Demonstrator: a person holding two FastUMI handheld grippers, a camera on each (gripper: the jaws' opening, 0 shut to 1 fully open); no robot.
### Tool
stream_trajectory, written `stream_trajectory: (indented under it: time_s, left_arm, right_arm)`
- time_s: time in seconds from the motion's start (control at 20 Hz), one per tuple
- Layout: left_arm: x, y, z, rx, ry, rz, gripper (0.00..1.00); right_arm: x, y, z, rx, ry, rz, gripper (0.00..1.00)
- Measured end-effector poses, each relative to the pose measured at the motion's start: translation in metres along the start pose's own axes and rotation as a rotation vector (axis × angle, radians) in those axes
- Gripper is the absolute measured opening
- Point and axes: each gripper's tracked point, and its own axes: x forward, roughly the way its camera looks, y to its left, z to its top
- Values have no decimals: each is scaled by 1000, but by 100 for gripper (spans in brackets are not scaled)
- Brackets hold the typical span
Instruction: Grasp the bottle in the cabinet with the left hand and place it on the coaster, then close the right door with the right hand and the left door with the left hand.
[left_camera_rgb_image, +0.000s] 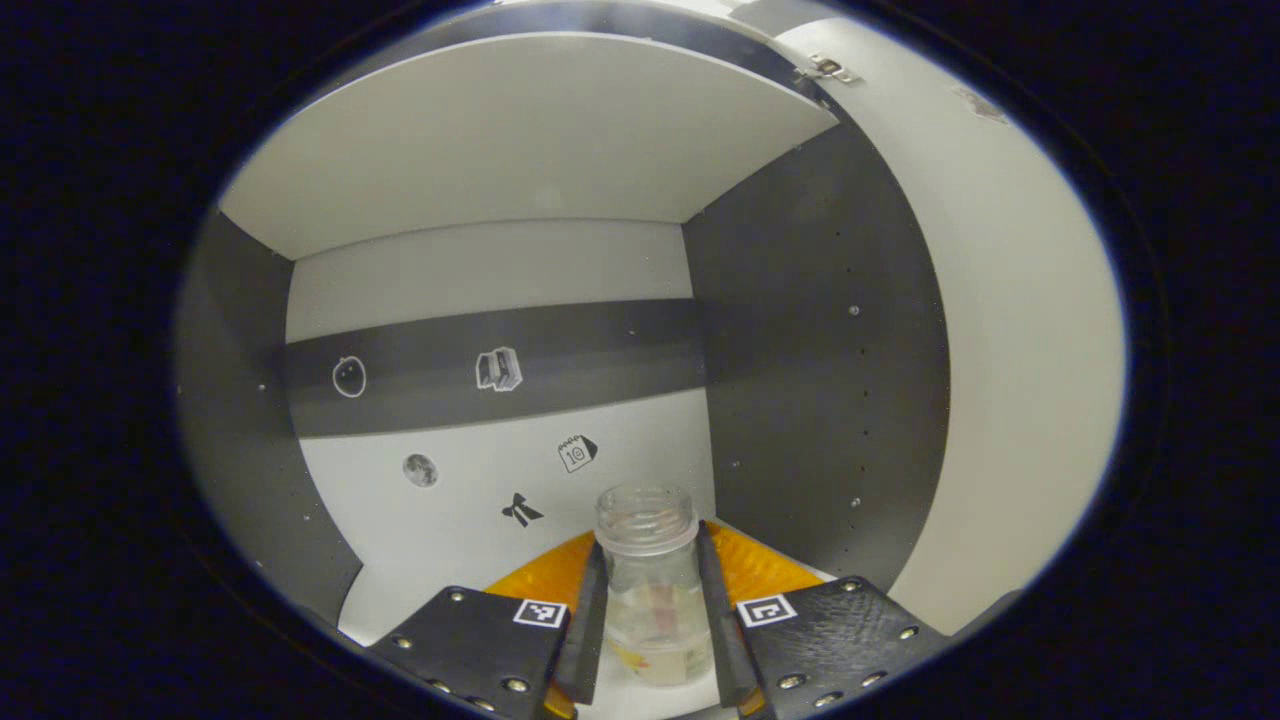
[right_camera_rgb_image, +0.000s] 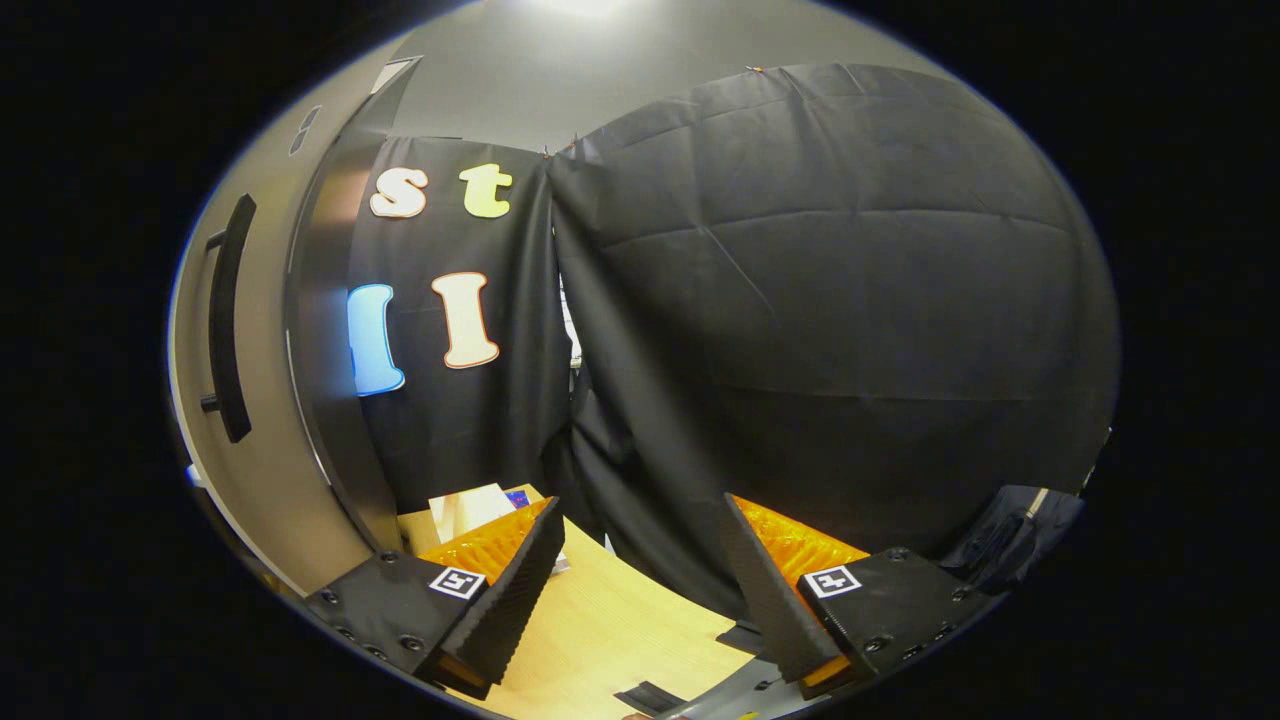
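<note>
So the bottle (left_camera_rgb_image: 652, 590) is a small clear jar-type thing with a wide threaded neck and no cap on, standing upright on the cabinet floor (left_camera_rgb_image: 430, 570) near the front, toward the right side wall (left_camera_rgb_image: 800, 380). Looks nearly empty, so I'd guess light, stiff and a bit slick. Open top means keep it upright on the way out.

The left hand-held gripper (left_camera_rgb_image: 652, 625) has a finger against each side of the body, just under the shoulder, pinching it as far as I can tell. That's the spot I'd pick too: the straight wall, not the neck.

What's around: shelf (left_camera_rgb_image: 520, 140) overhead, so lift low and pull straight back. Little stickers (left_camera_rgb_image: 498, 369) on the back wall, nothing else standing nearby.

The right hand-held gripper (right_camera_rgb_image: 640, 590) is spread wide with nothing between its fingers, hanging over the wooden table (right_camera_rgb_image: 600, 630). The open right door (right_camera_rgb_image: 250, 400) with its bar handle (right_camera_rgb_image: 228, 320) is just left of it. Can't spot the coaster.
</note>
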Motion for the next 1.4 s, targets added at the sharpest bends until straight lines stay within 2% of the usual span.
stream_trajectory:
  time_s: [0.05,0.15,0.2,0.3,0.35,0.4,0.5,0.8,0.85,0.9,0.95,1.0,1.05,1.1,1.15,1.2,1.35,1.4]
  left_arm:
    - [-2,-2,1,-15,-1,-8,34]
    - [-7,-7,3,-37,4,-30,31]
    - [-13,-8,6,-40,2,-32,31]
    - [-27,-10,12,-49,-17,-49,43]
    - [-30,-10,17,-48,-25,-60,27]
    - [-37,-10,21,-40,-25,-63,27]
    - [-56,-11,29,-40,-39,-82,43]
    - [-128,-18,43,-15,-44,-116,42]
    - [-137,-20,43,-21,-41,-124,35]
    - [-151,-21,42,-30,-38,-133,35]
    - [-162,-24,41,-39,-33,-146,43]
    - [-171,-27,38,-50,-29,-157,27]
    - [-181,-29,36,-62,-25,-167,27]
    - [-191,-30,34,-74,-24,-175,43]
    - [-200,-31,30,-84,-25,-181,35]
    - [-209,-32,26,-90,-26,-186,43]
    - [-232,-30,8,-105,-17,-186,43]
    - [-240,-30,1,-111,-18,-185,35]
  right_arm:
    - [0,0,0,1,2,1,96]
    - [-1,1,0,2,6,2,100]
    - [1,1,0,4,8,4,96]
    - [1,3,-1,15,15,13,100]
    - [-1,6,-1,27,18,28,96]
    - [-1,9,-1,35,16,43,100]
    - [0,19,0,28,11,67,100]
    - [-21,46,-6,10,22,152,100]
    - [-25,51,-8,3,29,166,96]
    - [-29,55,-11,-4,35,181,100]
    - [-34,60,-13,-10,40,195,100]
    - [-39,63,-15,-14,43,209,100]
    - [-43,66,-15,-21,45,219,100]
    - [-46,66,-15,-28,45,223,100]
    - [-50,65,-14,-33,43,225,100]
    - [-54,64,-12,-36,38,227,100]
    - [-64,59,-8,-46,27,225,100]
    - [-67,57,-8,-49,26,224,100]
